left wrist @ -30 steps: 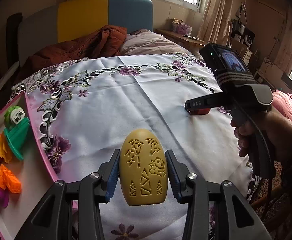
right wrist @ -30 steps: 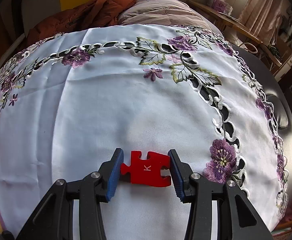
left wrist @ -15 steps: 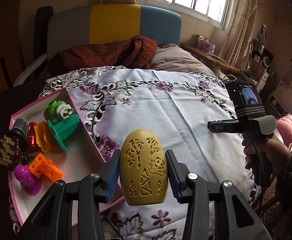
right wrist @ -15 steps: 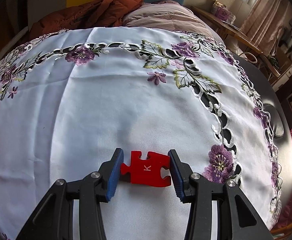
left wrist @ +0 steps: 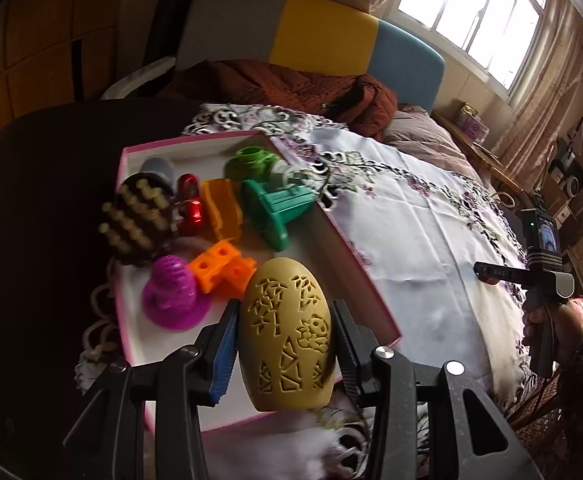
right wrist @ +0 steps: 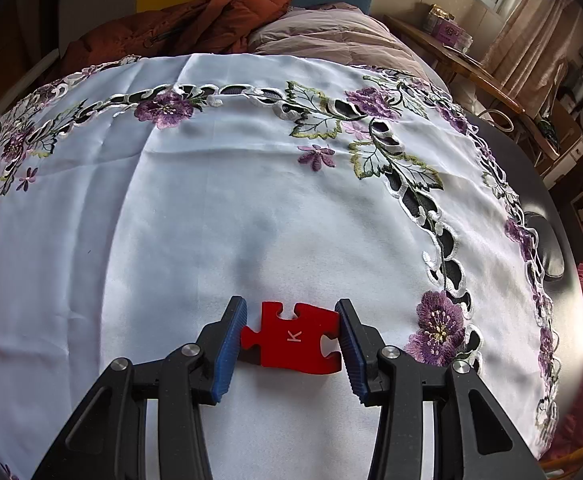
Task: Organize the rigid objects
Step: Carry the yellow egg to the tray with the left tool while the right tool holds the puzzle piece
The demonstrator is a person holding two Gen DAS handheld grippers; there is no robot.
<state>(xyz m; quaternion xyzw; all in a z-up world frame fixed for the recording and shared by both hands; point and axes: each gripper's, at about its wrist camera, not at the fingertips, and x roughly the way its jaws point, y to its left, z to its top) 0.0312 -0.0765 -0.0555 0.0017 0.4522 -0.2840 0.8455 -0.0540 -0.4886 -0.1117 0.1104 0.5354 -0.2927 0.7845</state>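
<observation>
Left gripper (left wrist: 285, 344) clamps a yellow egg (left wrist: 287, 336) at lower centre, over the tray (left wrist: 371, 300); right gripper (right wrist: 289, 334) clamps a red puzzle piece (right wrist: 291, 338).

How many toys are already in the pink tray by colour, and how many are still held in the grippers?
In the pink-rimmed tray:
Green: 2
Orange: 2
Red: 1
Purple: 1
Dark brown peg piece: 1
Grey: 1
Held:
Yellow egg, left gripper: 1
Red puzzle piece, right gripper: 1
Total: 10
</observation>
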